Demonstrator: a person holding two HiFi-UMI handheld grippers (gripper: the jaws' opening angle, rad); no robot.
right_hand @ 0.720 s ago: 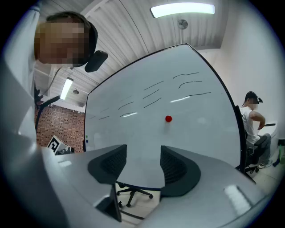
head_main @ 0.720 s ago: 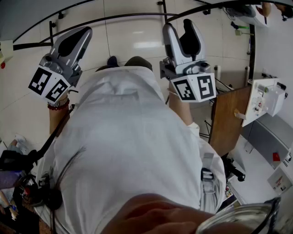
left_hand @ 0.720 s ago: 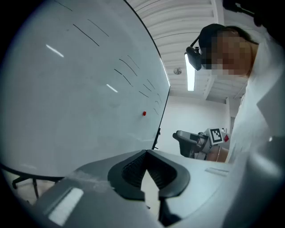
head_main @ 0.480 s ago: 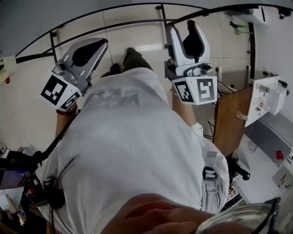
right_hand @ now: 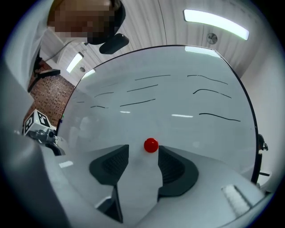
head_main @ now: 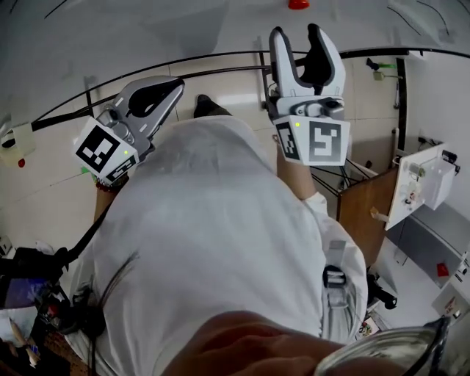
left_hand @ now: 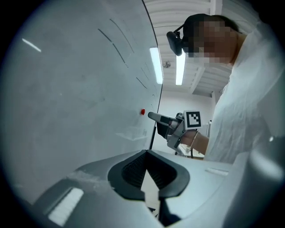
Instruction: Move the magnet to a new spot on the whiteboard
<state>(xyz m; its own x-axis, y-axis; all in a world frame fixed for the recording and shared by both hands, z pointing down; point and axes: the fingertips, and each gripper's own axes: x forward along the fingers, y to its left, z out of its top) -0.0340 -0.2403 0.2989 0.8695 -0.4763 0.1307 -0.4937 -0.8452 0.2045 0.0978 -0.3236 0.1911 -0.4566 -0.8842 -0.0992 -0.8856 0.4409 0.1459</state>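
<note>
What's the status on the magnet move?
Right gripper open, empty, jaws lined up on the red magnet. Magnet on the whiteboard, untouched. Left gripper shut, empty, off to the side. Nothing between jaws and magnet.

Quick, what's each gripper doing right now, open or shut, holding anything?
Left gripper: jaws shut, holding nothing.
Right gripper: jaws open, empty; red magnet just ahead on the whiteboard.

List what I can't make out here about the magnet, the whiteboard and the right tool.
- Head view: the magnet is cut off by the top edge, so only a red sliver shows.
- Right gripper view: whether the open right tool touches the magnet, because the wide-angle picture gives no depth.
- Left gripper view: the red dot on the whiteboard is too small to identify.
</note>
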